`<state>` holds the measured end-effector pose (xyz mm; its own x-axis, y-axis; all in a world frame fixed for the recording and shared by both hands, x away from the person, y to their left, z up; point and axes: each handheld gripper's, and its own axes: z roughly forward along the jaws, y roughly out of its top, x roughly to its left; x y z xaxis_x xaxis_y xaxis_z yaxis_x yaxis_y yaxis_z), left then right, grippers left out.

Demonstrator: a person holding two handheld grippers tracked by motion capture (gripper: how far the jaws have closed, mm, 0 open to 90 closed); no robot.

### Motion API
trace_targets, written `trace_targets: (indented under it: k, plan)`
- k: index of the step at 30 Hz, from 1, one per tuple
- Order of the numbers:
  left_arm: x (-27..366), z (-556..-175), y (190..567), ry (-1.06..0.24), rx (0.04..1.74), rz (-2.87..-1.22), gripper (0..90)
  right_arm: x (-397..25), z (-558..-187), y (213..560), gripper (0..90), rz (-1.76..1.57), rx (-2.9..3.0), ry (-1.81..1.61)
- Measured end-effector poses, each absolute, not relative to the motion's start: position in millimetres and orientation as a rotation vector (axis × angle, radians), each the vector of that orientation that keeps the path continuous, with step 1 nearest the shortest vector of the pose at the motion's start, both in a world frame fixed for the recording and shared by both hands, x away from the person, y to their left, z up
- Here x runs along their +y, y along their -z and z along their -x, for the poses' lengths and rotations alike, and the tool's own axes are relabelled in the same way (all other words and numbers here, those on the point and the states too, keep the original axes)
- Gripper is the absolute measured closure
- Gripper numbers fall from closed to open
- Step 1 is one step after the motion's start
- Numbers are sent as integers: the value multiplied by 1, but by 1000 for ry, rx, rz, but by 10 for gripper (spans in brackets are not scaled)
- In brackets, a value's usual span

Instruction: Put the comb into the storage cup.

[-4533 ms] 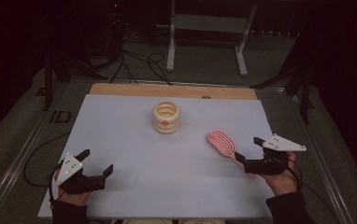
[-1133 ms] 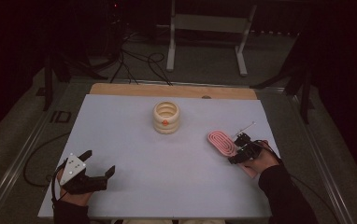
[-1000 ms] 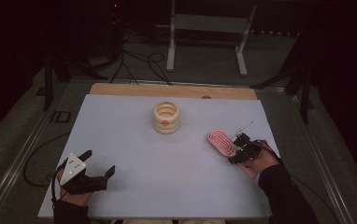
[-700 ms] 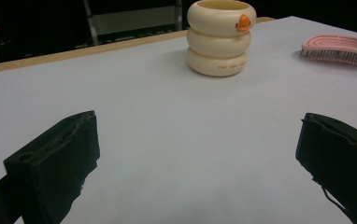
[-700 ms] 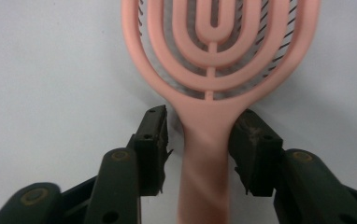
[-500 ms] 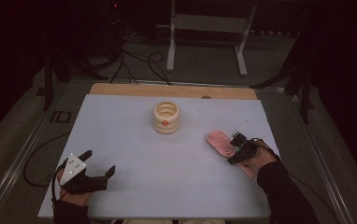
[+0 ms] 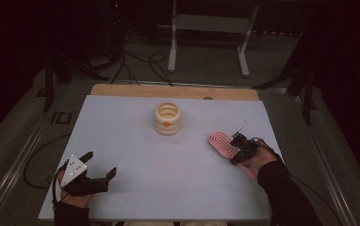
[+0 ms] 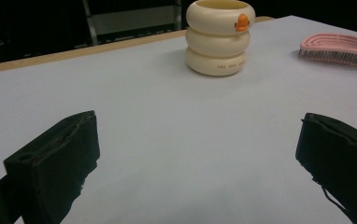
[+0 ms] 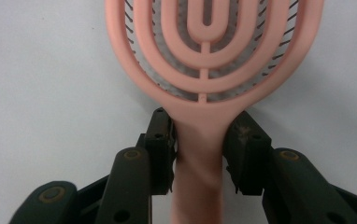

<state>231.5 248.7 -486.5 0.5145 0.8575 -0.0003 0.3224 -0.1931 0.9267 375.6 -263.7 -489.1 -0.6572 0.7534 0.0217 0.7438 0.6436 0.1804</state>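
Dark floor with loose cables and a metal stand frame lies beyond the white table (image 7: 168, 160), whose far edge shows a strip of bare wood. At the left near corner the left gripper (image 7: 102, 165) rests on the tabletop in the person's hand, its jaws spread wide with only bare surface between them. From the left gripper view, those jaws frame the cream ribbed cup (image 8: 219, 36), which stands upright toward the far middle of the table, an orange mark on its upper ring; nothing lies between it and the gripper. To the right of the cup, well apart from it, the pink hairbrush (image 7: 221, 144) lies flat on the table with its bristles down and its handle pointing toward the person. The right gripper (image 9: 200, 140) has its jaws clamped on the brush handle just below the oval head, one jaw touching each side, and the handle runs back between them
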Motion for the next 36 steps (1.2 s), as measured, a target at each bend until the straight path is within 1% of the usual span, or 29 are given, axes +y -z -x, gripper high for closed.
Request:
trace_targets:
  k: [25, 36]
  plan:
    - [248, -232, 487, -668, 998, -1765, 6, -257, -377, 488, 689, -1233, 2816, -176]
    - [248, -232, 488, -667, 999, -1765, 6, -257, -375, 487, 695, -1246, 2795, -216]
